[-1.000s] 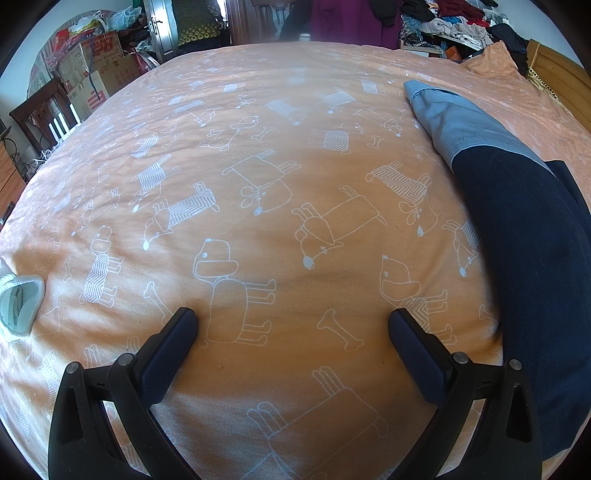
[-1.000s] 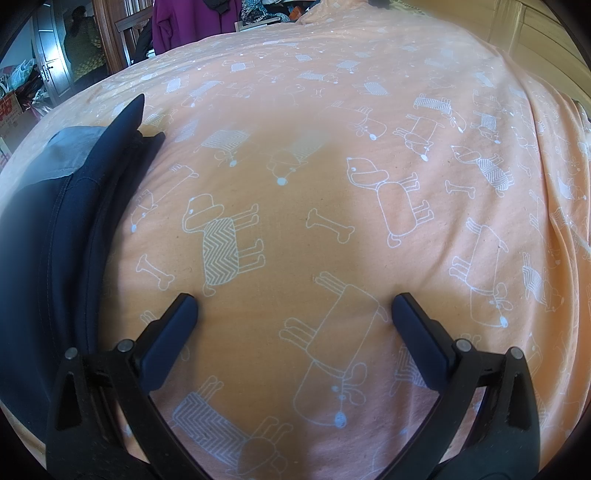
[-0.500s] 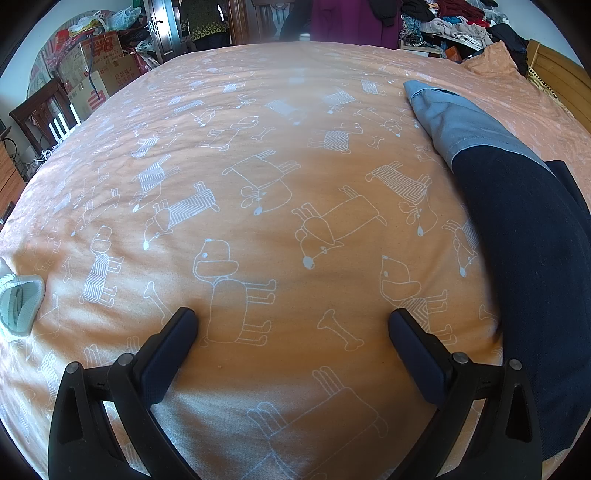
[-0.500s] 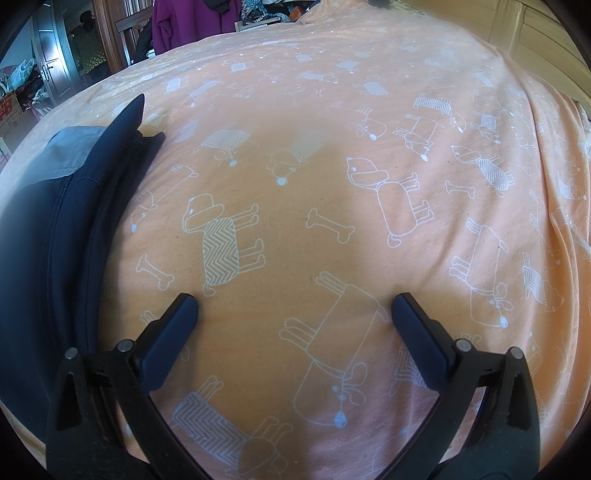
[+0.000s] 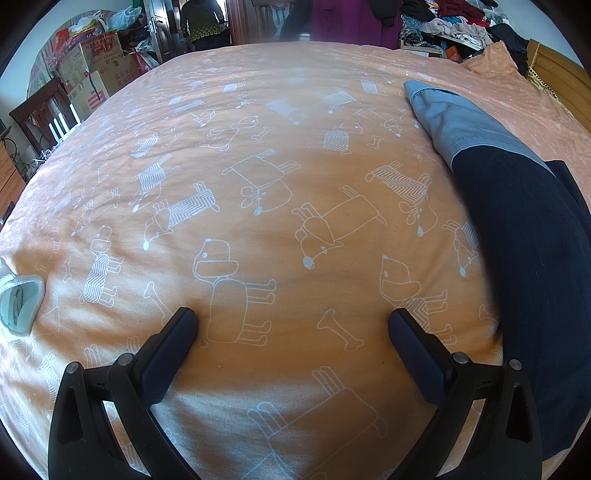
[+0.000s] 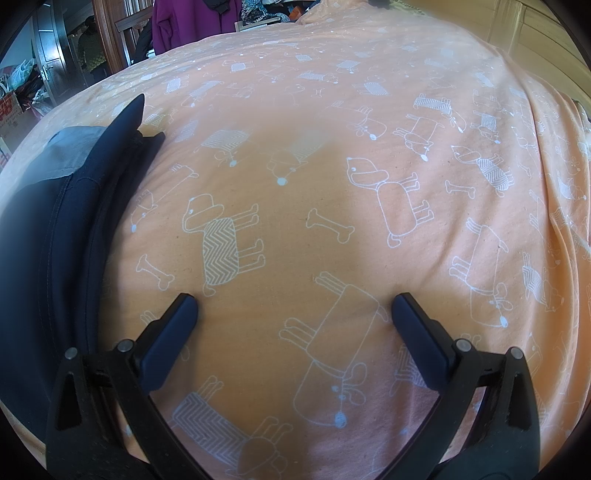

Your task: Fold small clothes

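Stillness is the only news: against the views from a second ago nothing on the bed has shifted, your left gripper [image 5: 291, 321] and right gripper [image 6: 294, 308] sit where they were, and only a person [image 5: 201, 22] in the far doorway has moved. Both pairs of fingers gape wide and hold nothing, with bare orange dog-print bedsheet [image 5: 258, 177] between the tips. The navy garment [image 5: 528, 266] with its grey-blue end panel [image 5: 454, 122] lies outboard of your left gripper's right finger; in the right view the same garment [image 6: 55, 240] lies outboard of the left finger, so it sits between your two tools. It looks already folded lengthwise, though distortion makes that uncertain. Judged so, you're paused between steps. No basket or box sits within reach; the cardboard boxes [image 5: 92, 70] far beyond the left fingertip show no contents.
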Demonstrator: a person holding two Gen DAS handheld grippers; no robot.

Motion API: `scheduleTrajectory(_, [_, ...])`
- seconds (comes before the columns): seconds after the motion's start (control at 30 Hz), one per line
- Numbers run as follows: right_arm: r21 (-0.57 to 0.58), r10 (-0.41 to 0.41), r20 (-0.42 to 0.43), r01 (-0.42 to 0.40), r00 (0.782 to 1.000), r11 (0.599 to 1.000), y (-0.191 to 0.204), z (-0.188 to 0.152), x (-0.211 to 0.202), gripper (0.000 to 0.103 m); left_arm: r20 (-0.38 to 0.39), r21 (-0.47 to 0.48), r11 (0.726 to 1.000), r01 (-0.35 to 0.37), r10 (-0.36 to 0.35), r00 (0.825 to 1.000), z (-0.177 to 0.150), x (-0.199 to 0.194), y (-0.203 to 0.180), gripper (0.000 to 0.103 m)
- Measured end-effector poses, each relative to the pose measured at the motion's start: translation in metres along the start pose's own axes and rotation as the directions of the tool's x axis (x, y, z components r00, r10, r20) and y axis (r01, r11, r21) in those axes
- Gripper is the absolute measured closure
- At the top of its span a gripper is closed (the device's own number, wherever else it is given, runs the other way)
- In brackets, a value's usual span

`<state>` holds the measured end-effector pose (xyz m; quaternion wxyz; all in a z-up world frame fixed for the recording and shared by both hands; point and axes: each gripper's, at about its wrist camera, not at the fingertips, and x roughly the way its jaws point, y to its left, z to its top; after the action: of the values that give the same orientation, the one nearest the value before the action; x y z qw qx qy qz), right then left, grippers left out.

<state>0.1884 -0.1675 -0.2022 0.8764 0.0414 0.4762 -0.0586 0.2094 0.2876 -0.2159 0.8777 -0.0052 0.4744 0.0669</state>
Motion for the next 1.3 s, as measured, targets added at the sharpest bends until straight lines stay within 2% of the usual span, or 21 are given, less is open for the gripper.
scheduleTrajectory(1.3, [-0.008,-0.011,-0.004,0.011,1.000,1.000,0.0036,0.0054,0.0058,0.000,0.000,0.000,1.000,0.001,-0.001,1.000,-0.0001,-0.0002,0.0000,0.000])
